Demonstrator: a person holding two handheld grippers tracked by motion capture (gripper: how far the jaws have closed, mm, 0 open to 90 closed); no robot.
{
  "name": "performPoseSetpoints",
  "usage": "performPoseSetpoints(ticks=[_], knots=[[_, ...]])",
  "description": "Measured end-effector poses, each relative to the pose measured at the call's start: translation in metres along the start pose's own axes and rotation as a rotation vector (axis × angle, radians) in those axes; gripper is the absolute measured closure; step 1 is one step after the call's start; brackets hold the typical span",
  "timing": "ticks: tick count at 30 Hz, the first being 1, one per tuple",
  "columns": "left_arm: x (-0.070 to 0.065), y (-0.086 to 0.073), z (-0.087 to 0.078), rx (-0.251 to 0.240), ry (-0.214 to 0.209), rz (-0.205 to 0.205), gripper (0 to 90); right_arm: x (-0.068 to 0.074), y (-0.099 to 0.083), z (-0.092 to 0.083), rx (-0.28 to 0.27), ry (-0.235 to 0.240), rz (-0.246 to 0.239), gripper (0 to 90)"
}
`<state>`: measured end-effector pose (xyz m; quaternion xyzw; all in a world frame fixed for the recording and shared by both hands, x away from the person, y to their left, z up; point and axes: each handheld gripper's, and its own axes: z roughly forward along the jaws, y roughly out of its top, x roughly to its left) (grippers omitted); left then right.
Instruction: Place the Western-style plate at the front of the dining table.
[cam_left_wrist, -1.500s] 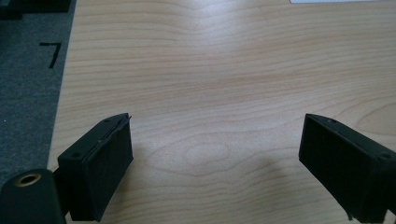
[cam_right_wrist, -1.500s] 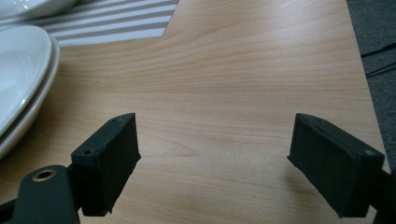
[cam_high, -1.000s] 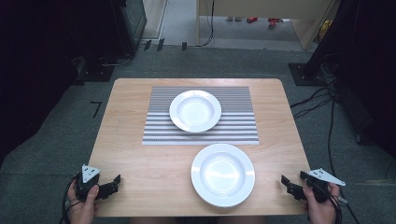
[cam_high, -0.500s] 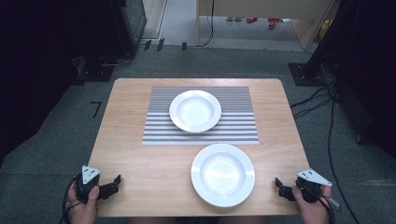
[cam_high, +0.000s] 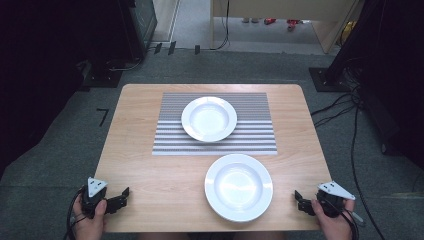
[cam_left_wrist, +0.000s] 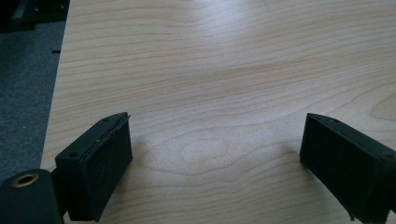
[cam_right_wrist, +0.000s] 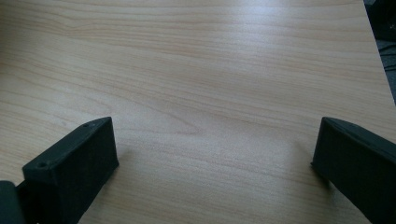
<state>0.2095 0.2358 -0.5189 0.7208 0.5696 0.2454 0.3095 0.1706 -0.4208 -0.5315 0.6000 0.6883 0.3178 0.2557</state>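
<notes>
Near plate (cam_high: 239, 186) on bare table (cam_high: 150, 165), between grippers; far plate (cam_high: 209, 118) on striped mat (cam_high: 260, 135). Left gripper (cam_high: 121, 196) jaws wide, empty. Right gripper (cam_high: 299, 200) jaws just opened wide, empty. Risk: glossy shallow rim slipping from jaws, plate clattering down.

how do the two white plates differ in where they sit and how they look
The far plate rests on the striped placemat, while the near plate sits on bare wood of the table. The far plate lies near the table's middle; the near plate lies closer to the person, toward the right hand-held gripper. The near plate looks larger in the high view, perhaps only from being closer. Both are round, white, empty and flat, untouched.
</notes>
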Motion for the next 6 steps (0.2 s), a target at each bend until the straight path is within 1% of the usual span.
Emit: performPoseSetpoints(ticks=[6], knots=[[0.0, 0.0, 0.0, 0.0, 0.0, 0.0, 9.2, 0.0001, 0.0002, 0.0, 0.002, 0.001, 0.002, 0.0]])
